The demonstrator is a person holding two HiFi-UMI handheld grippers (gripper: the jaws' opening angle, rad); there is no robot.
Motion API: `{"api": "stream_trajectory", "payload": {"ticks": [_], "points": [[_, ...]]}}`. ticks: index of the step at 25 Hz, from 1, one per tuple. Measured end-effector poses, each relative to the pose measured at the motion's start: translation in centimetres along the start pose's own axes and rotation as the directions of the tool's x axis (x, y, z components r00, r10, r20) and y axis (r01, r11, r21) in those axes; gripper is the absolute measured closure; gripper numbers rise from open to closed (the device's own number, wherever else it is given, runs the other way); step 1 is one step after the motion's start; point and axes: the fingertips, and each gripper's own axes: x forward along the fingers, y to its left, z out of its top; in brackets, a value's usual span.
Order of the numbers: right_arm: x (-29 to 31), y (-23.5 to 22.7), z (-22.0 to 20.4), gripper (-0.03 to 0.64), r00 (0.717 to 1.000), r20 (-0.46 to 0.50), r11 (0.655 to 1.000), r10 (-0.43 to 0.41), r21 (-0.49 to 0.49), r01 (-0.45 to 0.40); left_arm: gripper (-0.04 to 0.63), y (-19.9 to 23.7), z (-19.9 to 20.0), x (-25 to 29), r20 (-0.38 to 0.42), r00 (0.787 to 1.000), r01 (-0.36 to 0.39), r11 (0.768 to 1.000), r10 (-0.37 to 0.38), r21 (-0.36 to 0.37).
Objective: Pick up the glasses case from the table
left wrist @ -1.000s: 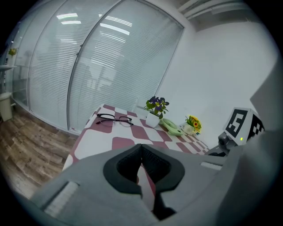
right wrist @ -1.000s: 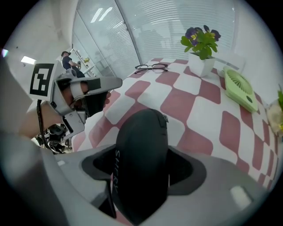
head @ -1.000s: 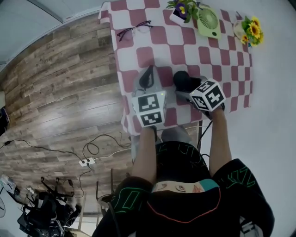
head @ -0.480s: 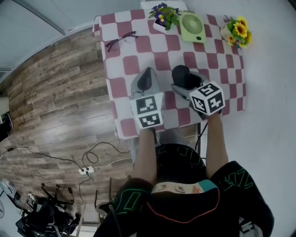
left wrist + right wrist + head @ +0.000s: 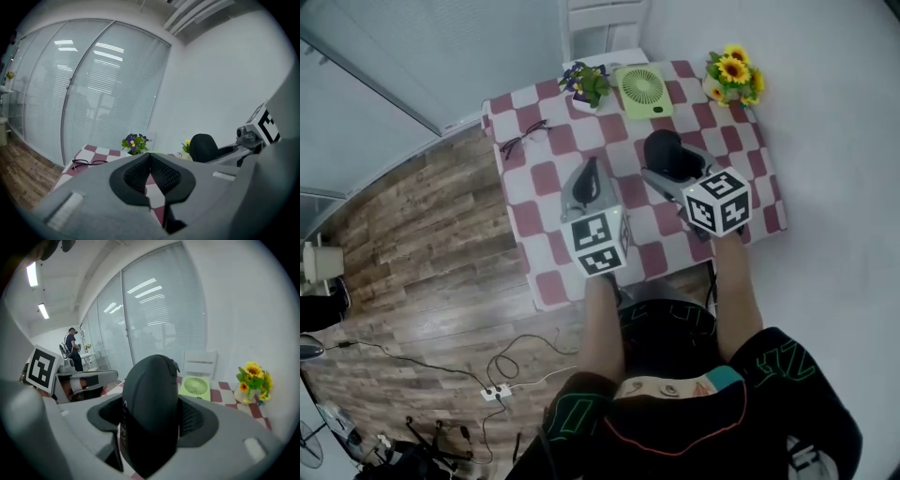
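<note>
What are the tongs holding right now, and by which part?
The right tongs clamp the case by its two sides, near the middle. The left tongs are shut, empty.

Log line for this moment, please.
right gripper shut on black glasses case | case upright between jaws | left gripper shut, empty | eyeglasses lying on checkered table
</note>
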Motion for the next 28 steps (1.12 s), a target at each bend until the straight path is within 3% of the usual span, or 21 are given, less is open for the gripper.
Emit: {"api": "stream_trajectory", "payload": {"ticks": [6,14,18,23,28], "points": [[-2.5,-2.7,3.7,0.278,0.986,0.149,0.997,-0.073,0.008,0.073,0.589,-0.5,4.9,-0.7,0.091,0.995,-0.042,0.997,0.036,0.061],[-6.8,-5.5,8.7,0.278,0.937,0.321,0.989,-0.137,-0.008,0.148,0.589,-4.0,11.4,-1.3,0.206,0.978,-0.047,0.985,0.012,0.168],[-9.8,-7.2,10.8,0.278,0.901,0.396,0.982,-0.174,-0.004,0.191,0.589,-5.8,13.8,-1.6,0.250,0.968,-0.054,0.975,-0.001,0.215],[-13.7,-9.2,12.9,0.278,0.836,0.496,0.968,-0.235,0.041,0.248,0.589,-7.5,16.7,-2.0,0.304,0.953,-0.073,0.961,-0.012,0.268],[-15.8,-10.2,14.2,0.278,0.791,0.552,0.958,-0.263,0.054,0.281,0.589,-9.4,17.6,-2.0,0.332,0.943,-0.086,0.945,-0.025,0.316]]}}
